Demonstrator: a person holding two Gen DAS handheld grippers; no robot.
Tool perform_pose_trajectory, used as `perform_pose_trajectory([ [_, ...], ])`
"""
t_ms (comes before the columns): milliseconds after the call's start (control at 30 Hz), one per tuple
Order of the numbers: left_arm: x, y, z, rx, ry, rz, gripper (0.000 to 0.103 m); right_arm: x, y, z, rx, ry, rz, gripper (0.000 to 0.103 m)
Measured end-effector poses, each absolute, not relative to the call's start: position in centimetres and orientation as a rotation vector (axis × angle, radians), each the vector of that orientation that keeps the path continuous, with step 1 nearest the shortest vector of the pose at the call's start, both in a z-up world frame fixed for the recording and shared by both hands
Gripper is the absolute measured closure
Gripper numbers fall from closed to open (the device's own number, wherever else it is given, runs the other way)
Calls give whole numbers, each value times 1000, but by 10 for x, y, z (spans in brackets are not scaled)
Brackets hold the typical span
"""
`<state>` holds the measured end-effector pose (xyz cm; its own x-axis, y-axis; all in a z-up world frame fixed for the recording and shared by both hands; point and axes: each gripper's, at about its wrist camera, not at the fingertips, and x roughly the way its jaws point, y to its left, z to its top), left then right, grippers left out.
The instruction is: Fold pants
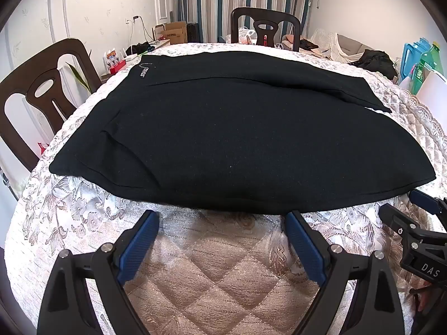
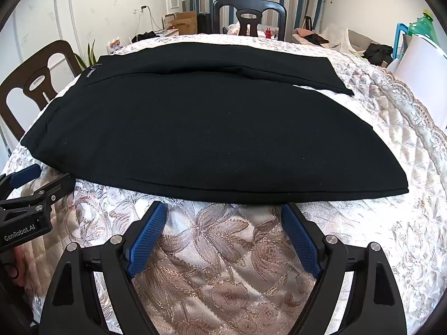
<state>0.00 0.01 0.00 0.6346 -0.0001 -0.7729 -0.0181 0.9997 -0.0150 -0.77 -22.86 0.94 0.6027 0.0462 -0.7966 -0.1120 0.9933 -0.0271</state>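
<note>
Black pants (image 1: 237, 139) lie flat across the quilted table, waistband with a small white label (image 1: 144, 72) at the far left, legs running right. They also show in the right wrist view (image 2: 212, 128). My left gripper (image 1: 222, 217) is open and empty, just short of the pants' near edge. My right gripper (image 2: 225, 209) is open and empty, also just short of the near edge, further right. Each gripper shows at the side of the other's view: the right gripper (image 1: 413, 223) and the left gripper (image 2: 42, 184).
The floral quilted tablecloth (image 1: 218, 273) covers a round table. Dark wooden chairs stand at the left (image 1: 42, 92) and far side (image 1: 265, 28). Green bottles and a white object (image 1: 430, 83) stand at the right edge. Boxes and clutter (image 1: 173, 33) lie beyond.
</note>
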Motion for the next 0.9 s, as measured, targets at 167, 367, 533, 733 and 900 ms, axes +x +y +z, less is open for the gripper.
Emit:
perform_pose_trajectory([
  [167,0,0,0,-23,884,11,9,-8,-229,9,-75,920,91,18],
  [367,0,1,0,-23,886,16,8,-7,-229,10,-72,920,92,18],
  [533,0,0,0,-24,886,17,7,-8,-229,9,-74,920,92,18],
  [733,0,0,1,-23,886,19,7,-8,-229,9,-74,920,92,18],
  [900,0,0,0,-23,886,17,7,-8,-229,9,-74,920,92,18],
])
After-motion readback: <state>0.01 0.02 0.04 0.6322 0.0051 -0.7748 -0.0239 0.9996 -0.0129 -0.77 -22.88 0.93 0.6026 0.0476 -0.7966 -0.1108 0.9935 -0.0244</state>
